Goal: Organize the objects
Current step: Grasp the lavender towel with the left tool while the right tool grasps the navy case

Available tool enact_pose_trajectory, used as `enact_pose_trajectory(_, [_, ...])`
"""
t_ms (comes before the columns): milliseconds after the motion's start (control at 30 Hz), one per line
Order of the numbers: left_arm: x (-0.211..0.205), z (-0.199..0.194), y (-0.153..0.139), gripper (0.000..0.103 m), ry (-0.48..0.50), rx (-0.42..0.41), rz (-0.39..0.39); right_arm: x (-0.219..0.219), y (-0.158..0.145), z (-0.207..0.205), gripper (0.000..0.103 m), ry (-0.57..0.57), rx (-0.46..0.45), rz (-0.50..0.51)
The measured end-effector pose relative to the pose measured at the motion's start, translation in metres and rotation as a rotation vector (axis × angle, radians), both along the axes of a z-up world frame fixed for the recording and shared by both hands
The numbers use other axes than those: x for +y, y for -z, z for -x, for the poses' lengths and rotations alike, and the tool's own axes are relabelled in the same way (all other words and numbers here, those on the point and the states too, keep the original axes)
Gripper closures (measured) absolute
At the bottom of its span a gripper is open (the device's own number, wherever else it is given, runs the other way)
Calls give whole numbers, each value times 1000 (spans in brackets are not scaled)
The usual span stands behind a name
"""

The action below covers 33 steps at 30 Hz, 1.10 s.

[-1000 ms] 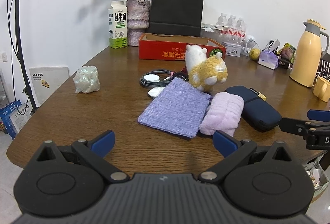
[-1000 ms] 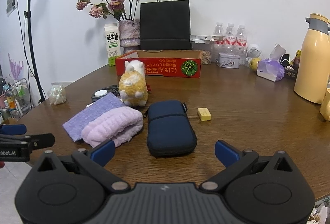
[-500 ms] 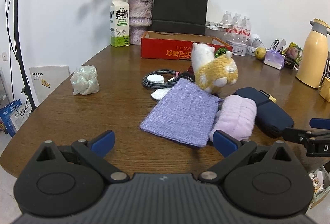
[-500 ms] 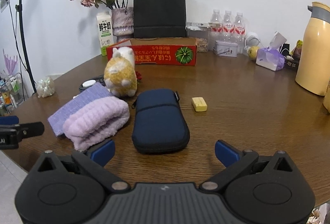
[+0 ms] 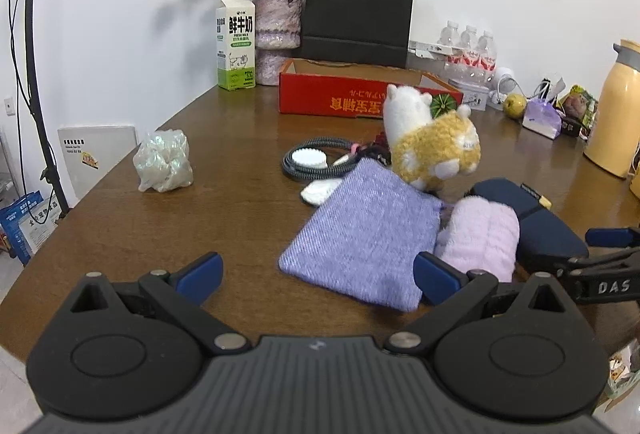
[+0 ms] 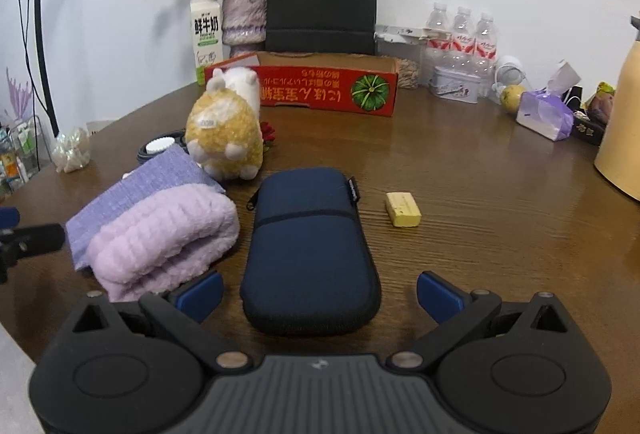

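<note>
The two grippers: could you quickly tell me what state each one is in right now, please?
Left gripper: open, holding nothing, in front of the purple pouch.
Right gripper: open, holding nothing, its fingers either side of the navy case.

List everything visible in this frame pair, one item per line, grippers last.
table: 1, brown wood, under everything
case: 1, navy, front centre
towel: 1, lilac, rolled, left of case
pouch: 1, purple, flat, beside towel
plush toy: 1, yellow and white, behind pouch
eraser: 1, yellow, right of case
box: 1, red, rear centre
bag: 1, black, behind box
milk carton: 1, white and green, rear left
vase: 1, purple, holding flowers
bottles: 3, clear, rear right
jug: 1, yellow, far right
left gripper: open, blue fingers
right gripper: open, straddling case
</note>
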<state>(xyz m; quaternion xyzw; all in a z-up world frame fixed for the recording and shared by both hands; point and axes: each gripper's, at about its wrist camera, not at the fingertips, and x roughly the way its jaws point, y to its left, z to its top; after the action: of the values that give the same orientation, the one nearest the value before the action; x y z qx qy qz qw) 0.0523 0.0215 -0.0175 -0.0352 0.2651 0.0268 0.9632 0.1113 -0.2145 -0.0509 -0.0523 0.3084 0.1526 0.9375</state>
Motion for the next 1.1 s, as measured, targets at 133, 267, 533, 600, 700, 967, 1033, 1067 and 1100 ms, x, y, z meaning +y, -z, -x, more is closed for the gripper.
enact_pose_trajectory(133, [-3,-8,-7,0,18,-13,6,2,4,-12,0,-9,15,5])
enact_pose_trajectory(267, [-17,-17,-14,0,89,-21,0,1,10,-17,0,-13,29,-9])
enact_pose_trajectory(533, [-55,-46,-6,0,239,55,7,-8,11,-13,0,-19,15,-15])
enact_pose_trajectory(600, [-62,-52,-1,0,249,75,-6,-10,12,-13,0,-25,8,-17])
enact_pose_trajectory(700, [-71,-61,6,2,259,112,-13,-11,12,-12,0,-32,2,-18])
enact_pose_trajectory(967, [-80,-68,17,50,298,136,25,-11,12,-12,0,-58,0,-21])
enact_pose_trajectory(1033, [-80,-66,16,54,293,126,26,-11,12,-12,0,-59,-1,-22])
enact_pose_trajectory(1067, [-79,-65,15,56,291,121,30,-11,12,-12,0,-60,-1,-22])
enact_pose_trajectory(1100, [-78,-63,14,58,288,115,36,-11,12,-12,0,-60,-2,-22])
